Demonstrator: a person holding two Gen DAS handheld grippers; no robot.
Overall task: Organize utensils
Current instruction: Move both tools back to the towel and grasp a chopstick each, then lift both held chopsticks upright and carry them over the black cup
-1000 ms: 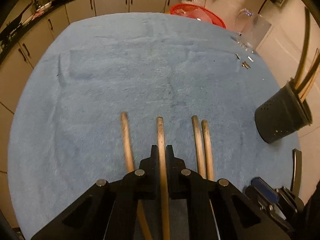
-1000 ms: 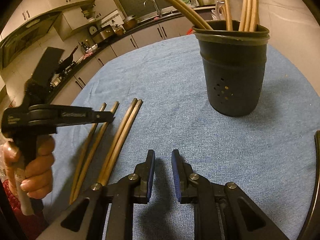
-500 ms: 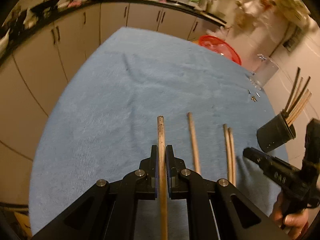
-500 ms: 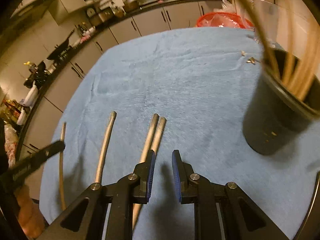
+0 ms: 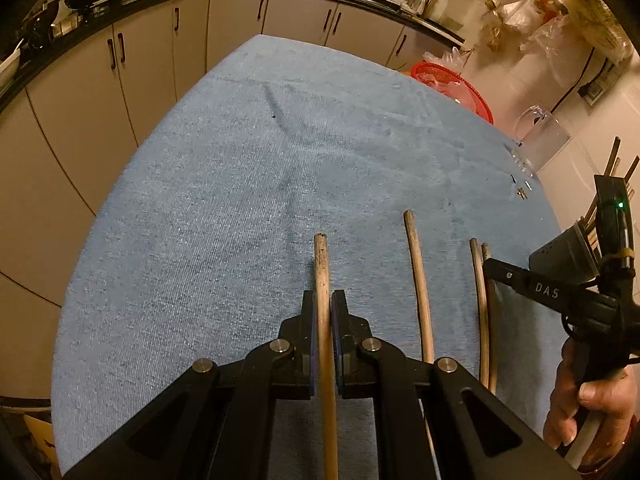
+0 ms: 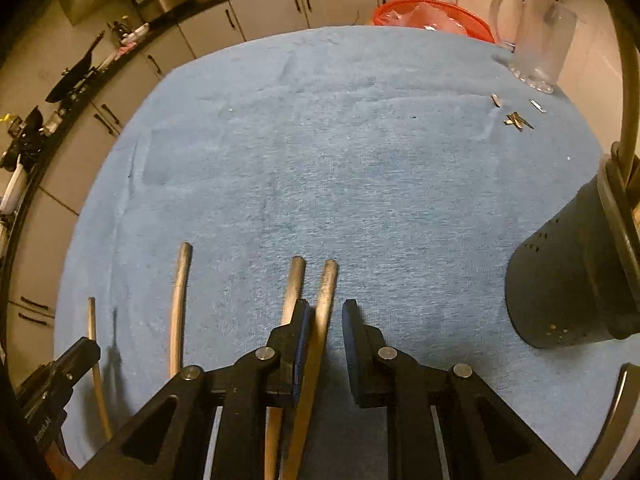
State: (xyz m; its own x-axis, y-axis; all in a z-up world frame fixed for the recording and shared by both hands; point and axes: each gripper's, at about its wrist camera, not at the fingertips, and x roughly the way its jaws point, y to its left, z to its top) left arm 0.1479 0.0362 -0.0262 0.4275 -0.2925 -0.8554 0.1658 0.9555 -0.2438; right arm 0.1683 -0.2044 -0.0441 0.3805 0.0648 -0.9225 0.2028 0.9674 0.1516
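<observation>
My left gripper (image 5: 323,300) is shut on a wooden chopstick (image 5: 321,264) whose tip sticks out over the blue cloth (image 5: 240,200). To its right lie a single chopstick (image 5: 418,280) and a close pair (image 5: 480,288). My right gripper (image 6: 326,312) is low over that pair, jaws apart. One chopstick (image 6: 326,292) lies between them near the left pad; its partner (image 6: 294,284) lies outside the left finger. A black perforated holder (image 6: 568,280) with several chopsticks stands at the right. The left gripper (image 6: 80,354) shows at the lower left of the right wrist view.
A clear glass jug (image 6: 536,40) and a red basket (image 6: 424,12) stand at the cloth's far right. Small metal bits (image 6: 516,118) lie near the jug. Kitchen cabinets (image 5: 160,52) run behind the table. A hand (image 5: 588,412) holds the right gripper.
My right gripper swung away from the black holder and came down over the pair of chopsticks. My left gripper carried its chopstick leftward, away from the others.
</observation>
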